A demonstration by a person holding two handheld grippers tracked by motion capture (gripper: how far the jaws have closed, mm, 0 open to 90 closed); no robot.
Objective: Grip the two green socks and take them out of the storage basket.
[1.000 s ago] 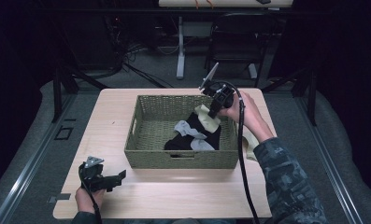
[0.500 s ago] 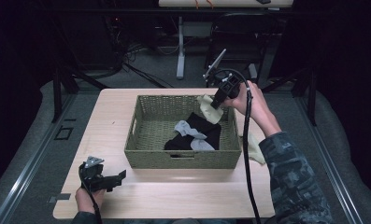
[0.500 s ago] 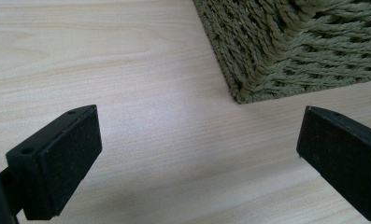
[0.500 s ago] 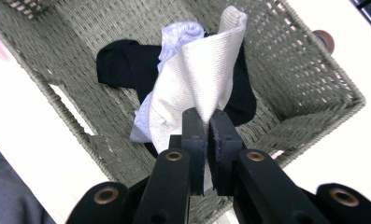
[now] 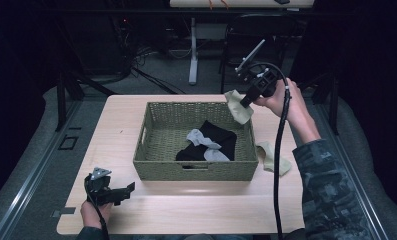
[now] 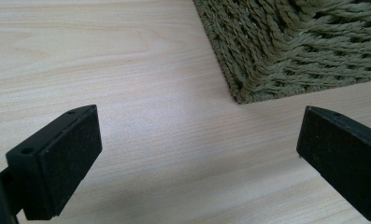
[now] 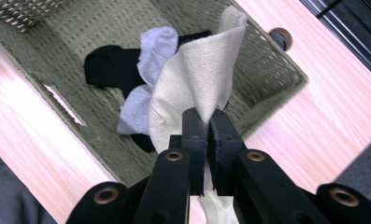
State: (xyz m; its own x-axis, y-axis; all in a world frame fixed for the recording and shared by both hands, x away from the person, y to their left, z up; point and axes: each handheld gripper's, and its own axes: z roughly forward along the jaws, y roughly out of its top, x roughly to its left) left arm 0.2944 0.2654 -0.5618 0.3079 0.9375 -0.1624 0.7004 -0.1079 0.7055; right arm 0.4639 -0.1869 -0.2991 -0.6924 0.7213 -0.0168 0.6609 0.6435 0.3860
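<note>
Your right gripper (image 5: 242, 102) is clamped on a beige sock (image 7: 197, 79), holding it in the air above the far right corner of the wicker basket (image 5: 196, 169). In the right gripper view the sock hangs from the closed jaws, with the basket's inside below it. A matching beige sock (image 5: 275, 157) already lies on the bench (image 5: 186, 210) just beside the basket's right wall, so the work looks like emptying the basket sock by sock. If so, one sock is out, one is lifted but not yet set down, and a grey sock (image 5: 205, 144) and a black sock (image 5: 221, 137) remain tangled together on the basket floor. Your left gripper (image 5: 117, 192) rests near the front left corner of the bench, jaws spread wide with nothing between them, well apart from the socks.
</note>
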